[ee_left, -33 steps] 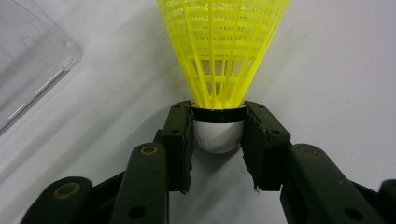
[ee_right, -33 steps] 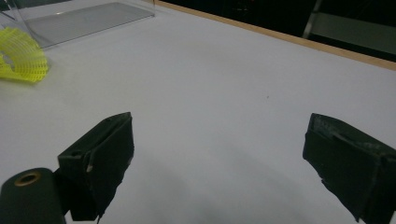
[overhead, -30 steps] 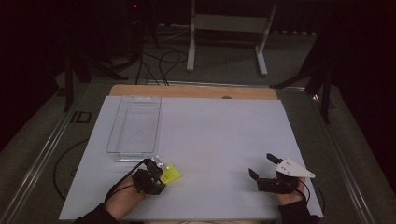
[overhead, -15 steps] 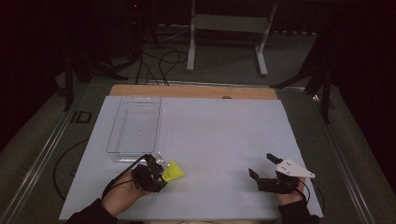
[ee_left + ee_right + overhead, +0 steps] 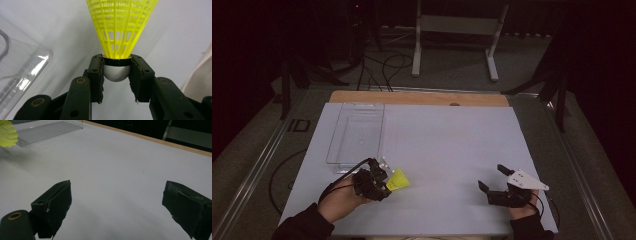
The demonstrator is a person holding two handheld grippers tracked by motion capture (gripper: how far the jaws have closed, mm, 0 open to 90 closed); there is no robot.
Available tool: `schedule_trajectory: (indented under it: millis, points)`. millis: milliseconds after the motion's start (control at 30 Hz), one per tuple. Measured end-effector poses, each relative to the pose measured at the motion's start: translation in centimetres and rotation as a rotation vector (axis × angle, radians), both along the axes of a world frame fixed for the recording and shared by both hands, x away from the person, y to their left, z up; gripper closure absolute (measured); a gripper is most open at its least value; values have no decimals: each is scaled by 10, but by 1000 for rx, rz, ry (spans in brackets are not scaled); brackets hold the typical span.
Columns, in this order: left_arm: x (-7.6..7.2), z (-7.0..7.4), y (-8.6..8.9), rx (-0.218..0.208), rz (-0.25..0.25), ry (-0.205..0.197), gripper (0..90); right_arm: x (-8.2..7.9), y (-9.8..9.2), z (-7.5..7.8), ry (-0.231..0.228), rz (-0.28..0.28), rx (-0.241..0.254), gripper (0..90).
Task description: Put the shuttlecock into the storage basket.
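Lifted a little off the white table since the earlier frame, the left gripper clamps the yellow shuttlecock by its grey cap beside the clear tray, likely its destination; the right gripper rests open and empty.

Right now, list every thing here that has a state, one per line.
Left tool: shut on the shuttlecock's grey rounded head.
Shuttlecock: held, yellow skirt pointing away from the tool.
Right tool: open, nothing between its jaws.
Clear tray: lying flat on the white table, nothing in it.
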State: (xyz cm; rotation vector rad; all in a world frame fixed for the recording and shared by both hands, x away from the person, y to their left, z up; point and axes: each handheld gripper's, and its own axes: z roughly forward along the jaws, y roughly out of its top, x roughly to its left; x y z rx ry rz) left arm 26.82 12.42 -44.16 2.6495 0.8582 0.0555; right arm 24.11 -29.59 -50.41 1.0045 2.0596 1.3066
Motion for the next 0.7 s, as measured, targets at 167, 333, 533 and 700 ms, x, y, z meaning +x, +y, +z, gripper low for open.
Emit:
schedule_trajectory:
  millis: [167, 333, 533, 700]
  points:
    - [5, 13, 1, -5, -12, -13, 656, 0, 0, 0, 2, 1, 2, 89]
    - [12, 23, 1, -7, -24, -3, 656, 0, 0, 0, 2, 2, 3, 89]
    - [19, 34, 2, -6, -27, -12, 656, 0, 0, 0, 4, 1, 5, 89]
    - [25, 44, 3, -9, -34, -19, 657, 1, 0, -1, 4, 1, 3, 89]
